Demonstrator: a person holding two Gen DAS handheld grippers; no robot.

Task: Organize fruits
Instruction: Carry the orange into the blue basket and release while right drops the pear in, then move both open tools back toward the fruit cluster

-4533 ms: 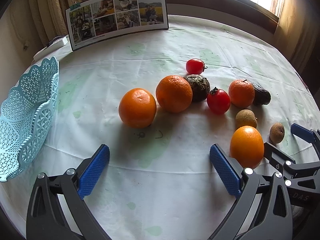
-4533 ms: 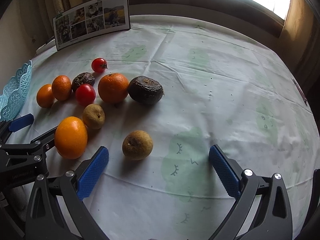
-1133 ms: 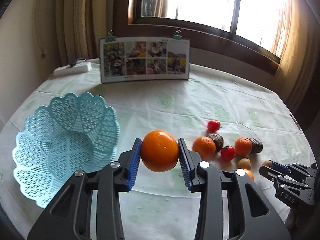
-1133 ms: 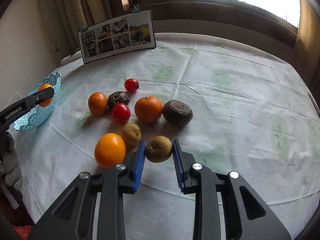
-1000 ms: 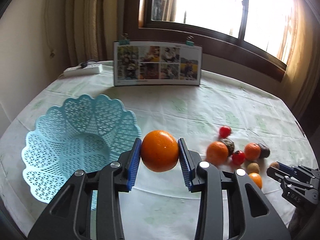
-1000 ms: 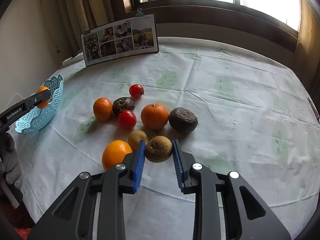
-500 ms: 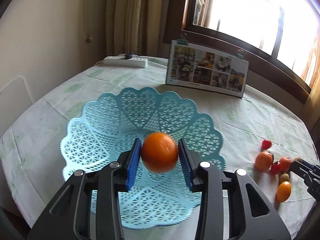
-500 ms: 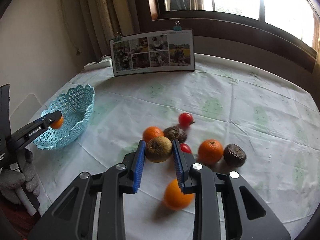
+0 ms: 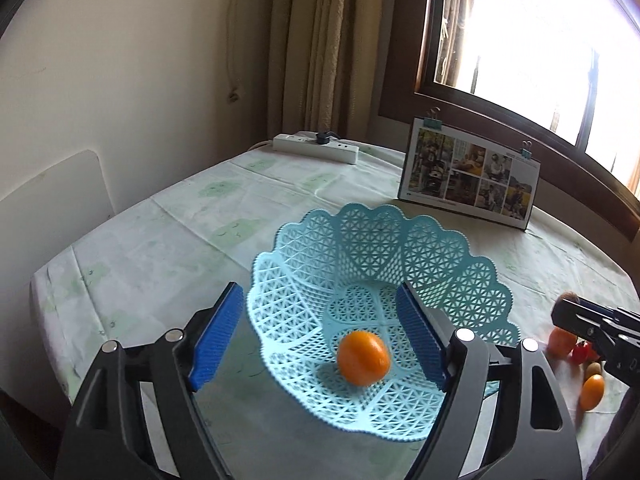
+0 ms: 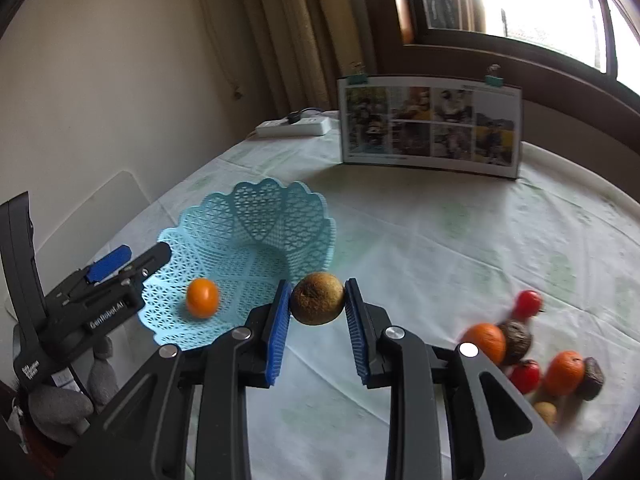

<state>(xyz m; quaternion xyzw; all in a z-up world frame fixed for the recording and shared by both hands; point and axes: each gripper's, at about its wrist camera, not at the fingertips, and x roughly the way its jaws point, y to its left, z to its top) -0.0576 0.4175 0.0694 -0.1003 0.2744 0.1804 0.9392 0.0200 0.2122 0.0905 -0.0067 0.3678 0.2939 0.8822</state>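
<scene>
A light-blue lattice basket (image 9: 372, 216) (image 10: 280, 208) stands on the table's left side, with one orange (image 9: 363, 358) (image 10: 203, 297) lying inside it. My left gripper (image 9: 318, 338) (image 10: 136, 256) hangs open above the basket's near rim, nothing between its blue pads. My right gripper (image 10: 317, 308) is shut on a brown, rough-skinned round fruit (image 10: 317, 298), held in the air just right of the basket. Still on the cloth at the right lie two tomatoes (image 10: 528, 302), two oranges (image 10: 484, 342), two dark wrinkled fruits (image 10: 516, 340) and a small brown fruit (image 10: 546, 410).
A photo board (image 10: 432, 132) (image 9: 472, 180) stands at the back of the table, a white power strip (image 9: 316, 146) to its left by the curtain. A white chair back (image 9: 52, 208) sits off the table's left edge. A gloved hand (image 10: 60, 400) holds the left gripper.
My left gripper has opened and the orange it held now lies in the basket. My right gripper has carried the brown fruit left, away from the fruit group and close to the basket.
</scene>
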